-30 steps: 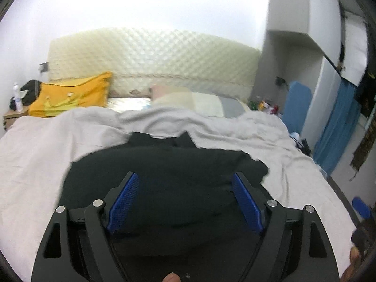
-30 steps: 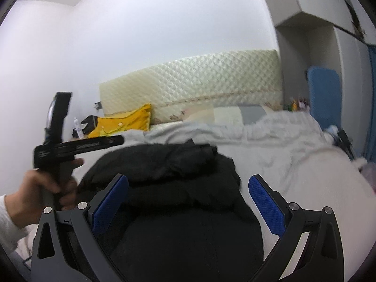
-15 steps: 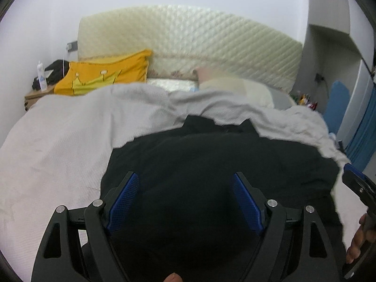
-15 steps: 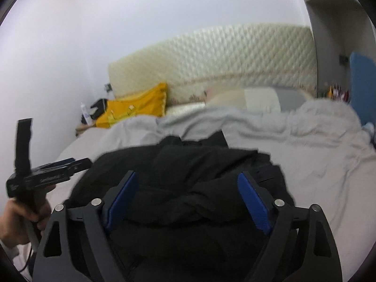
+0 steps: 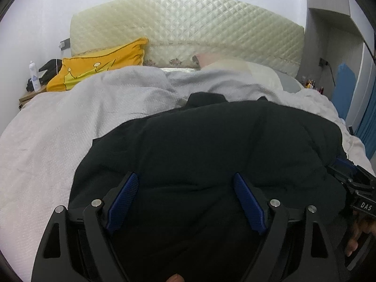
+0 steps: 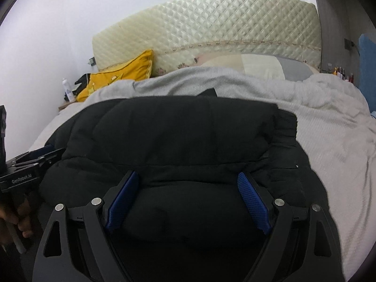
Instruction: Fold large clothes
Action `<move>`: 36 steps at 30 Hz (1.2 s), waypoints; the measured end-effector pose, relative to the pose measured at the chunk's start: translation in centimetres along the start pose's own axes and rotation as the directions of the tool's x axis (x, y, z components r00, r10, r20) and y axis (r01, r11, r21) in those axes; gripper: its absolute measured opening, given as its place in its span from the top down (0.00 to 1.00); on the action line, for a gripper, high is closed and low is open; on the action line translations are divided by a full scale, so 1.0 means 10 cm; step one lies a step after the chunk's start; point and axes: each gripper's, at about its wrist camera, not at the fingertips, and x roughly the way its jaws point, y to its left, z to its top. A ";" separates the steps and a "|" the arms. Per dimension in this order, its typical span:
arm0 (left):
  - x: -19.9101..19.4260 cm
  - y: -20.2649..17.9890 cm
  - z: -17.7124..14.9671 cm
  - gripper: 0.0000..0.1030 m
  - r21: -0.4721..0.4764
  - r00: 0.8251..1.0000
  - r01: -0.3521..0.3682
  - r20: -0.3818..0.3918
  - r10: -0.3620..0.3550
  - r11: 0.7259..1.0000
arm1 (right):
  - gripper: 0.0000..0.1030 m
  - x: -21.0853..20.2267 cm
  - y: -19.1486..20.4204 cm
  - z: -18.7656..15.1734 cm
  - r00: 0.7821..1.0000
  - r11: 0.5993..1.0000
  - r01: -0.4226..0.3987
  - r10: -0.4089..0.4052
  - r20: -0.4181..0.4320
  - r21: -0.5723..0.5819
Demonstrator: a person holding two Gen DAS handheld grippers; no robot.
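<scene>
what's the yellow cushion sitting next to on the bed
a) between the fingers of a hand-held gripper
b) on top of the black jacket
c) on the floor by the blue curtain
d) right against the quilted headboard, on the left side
d: the yellow cushion leans at the quilted headboard on the bed's left side, well beyond the black jacket, and no gripper touches it.

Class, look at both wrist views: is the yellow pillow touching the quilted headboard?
Touching. In the left wrist view the yellow pillow leans with its upper corner against the quilted headboard, no gap between them.
</scene>
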 end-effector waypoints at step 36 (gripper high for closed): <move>-1.84 -0.10 -0.50 0.17 -0.063 0.999 0.041 0.025 -0.039 0.997 | 0.88 -0.72 -0.37 0.08 0.999 0.986 0.021 -0.028 0.039 0.167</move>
